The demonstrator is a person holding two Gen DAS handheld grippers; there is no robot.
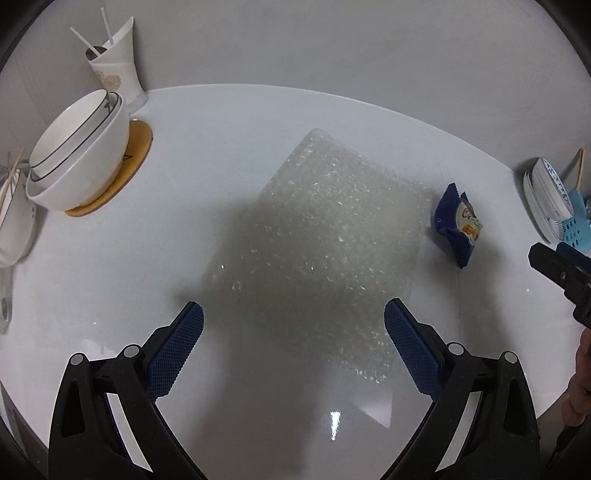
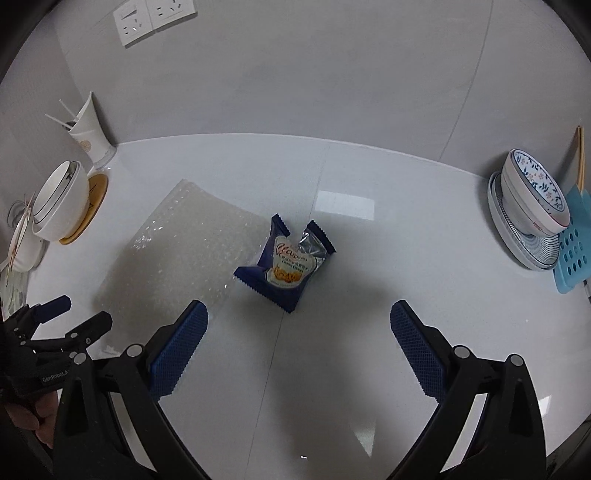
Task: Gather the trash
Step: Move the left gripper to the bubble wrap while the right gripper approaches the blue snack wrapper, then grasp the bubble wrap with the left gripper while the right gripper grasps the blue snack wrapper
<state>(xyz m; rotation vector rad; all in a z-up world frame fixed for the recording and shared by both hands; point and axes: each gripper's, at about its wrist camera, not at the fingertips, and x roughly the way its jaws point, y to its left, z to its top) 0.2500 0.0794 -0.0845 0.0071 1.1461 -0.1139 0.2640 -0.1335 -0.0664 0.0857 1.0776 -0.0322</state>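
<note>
A clear sheet of bubble wrap [image 1: 321,236] lies flat on the white table [image 1: 236,122]; it also shows in the right wrist view [image 2: 181,243]. A torn blue snack wrapper [image 2: 288,266] lies just right of it, also seen in the left wrist view [image 1: 458,225]. My left gripper [image 1: 293,321] is open and empty, hovering over the near edge of the bubble wrap. My right gripper [image 2: 299,317] is open and empty, just short of the snack wrapper. The right gripper shows at the left view's right edge [image 1: 561,280], the left gripper at the right view's left edge [image 2: 62,321].
Stacked white bowls [image 1: 77,147] on a wooden coaster [image 1: 122,173] and a white cup with sticks [image 1: 114,70] stand at the left. Patterned bowl and plates [image 2: 532,206] and a blue perforated holder [image 2: 576,254] stand at the right. A wall with sockets [image 2: 155,18] is behind.
</note>
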